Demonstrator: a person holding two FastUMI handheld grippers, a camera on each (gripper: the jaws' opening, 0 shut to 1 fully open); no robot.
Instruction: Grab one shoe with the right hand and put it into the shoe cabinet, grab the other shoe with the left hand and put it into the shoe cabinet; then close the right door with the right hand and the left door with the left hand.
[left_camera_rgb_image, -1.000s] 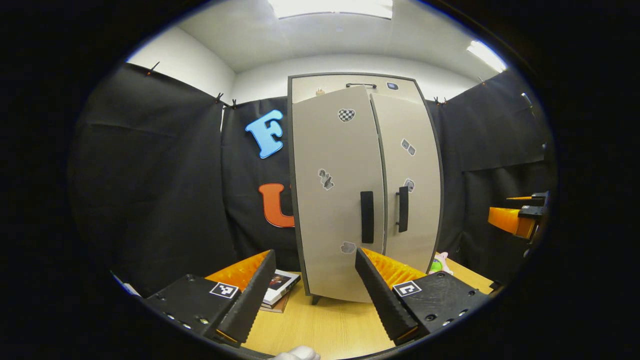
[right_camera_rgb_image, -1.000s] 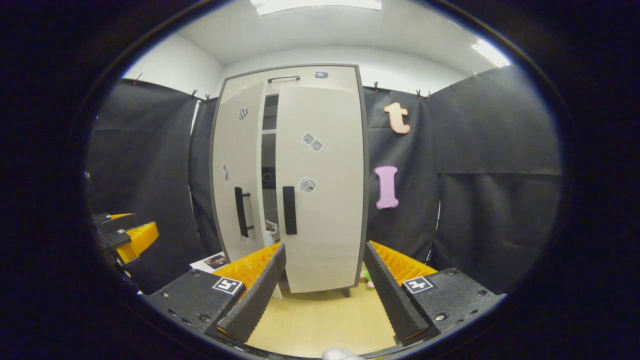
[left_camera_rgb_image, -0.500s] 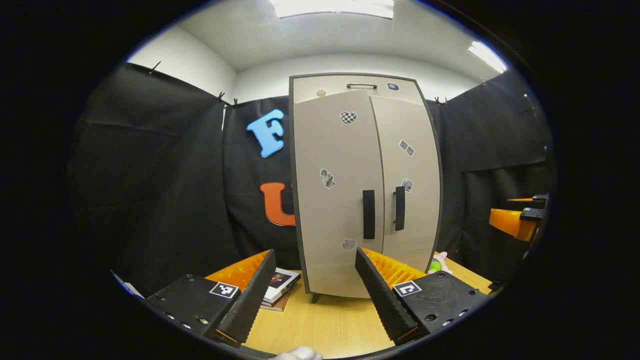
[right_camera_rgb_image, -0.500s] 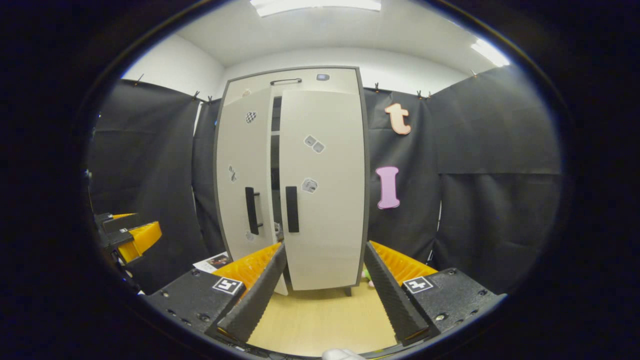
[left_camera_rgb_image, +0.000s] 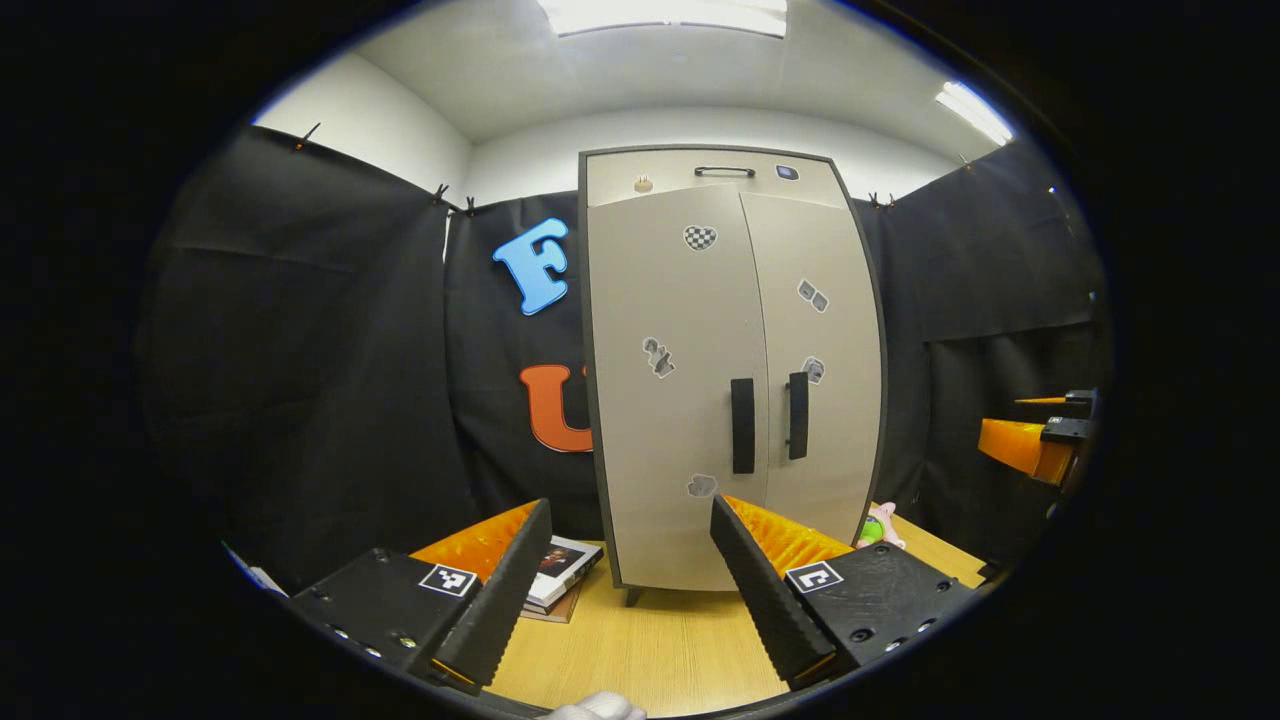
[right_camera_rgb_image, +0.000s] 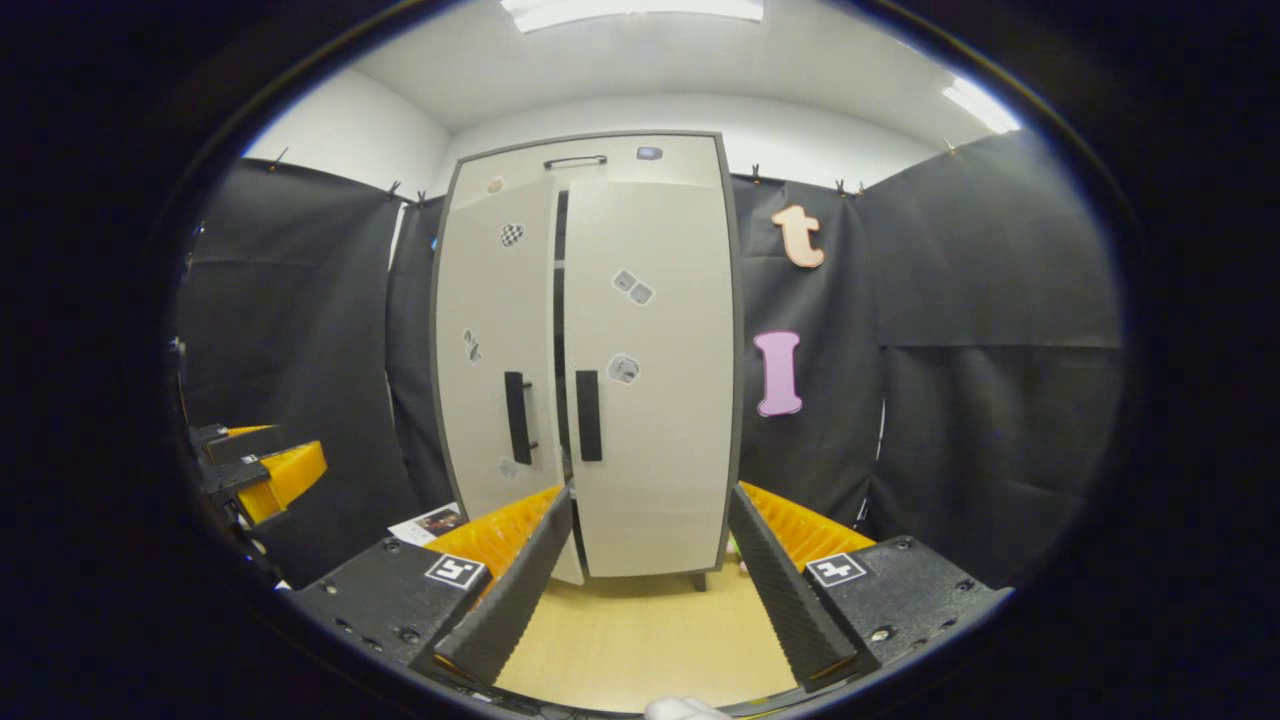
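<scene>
The beige shoe cabinet (left_camera_rgb_image: 730, 380) stands upright on the wooden table, a short way ahead of both grippers. Its left door (left_camera_rgb_image: 665, 400) and right door (left_camera_rgb_image: 825, 350) look almost flush in the left gripper view, their black handles (left_camera_rgb_image: 742, 425) side by side. In the right gripper view the right door (right_camera_rgb_image: 655, 400) lies flat, while the left door (right_camera_rgb_image: 495, 350) stands slightly ajar with a thin dark gap (right_camera_rgb_image: 560, 300) between them. My left gripper (left_camera_rgb_image: 630, 590) is open and holds nothing. My right gripper (right_camera_rgb_image: 650, 590) is open and holds nothing as well. The doors hide the cabinet's inside.
A small stack of books (left_camera_rgb_image: 560, 570) lies on the table (left_camera_rgb_image: 650, 650) left of the cabinet's foot. A pink and green toy (left_camera_rgb_image: 878, 525) sits at its right. The right gripper (left_camera_rgb_image: 1035, 445) shows at the left gripper view's right edge, the left gripper (right_camera_rgb_image: 255, 475) at the right gripper view's left edge.
The left door has swung inwards, narrowing the dark gap to a thin slit. Both grippers have stayed open and almost still.
</scene>
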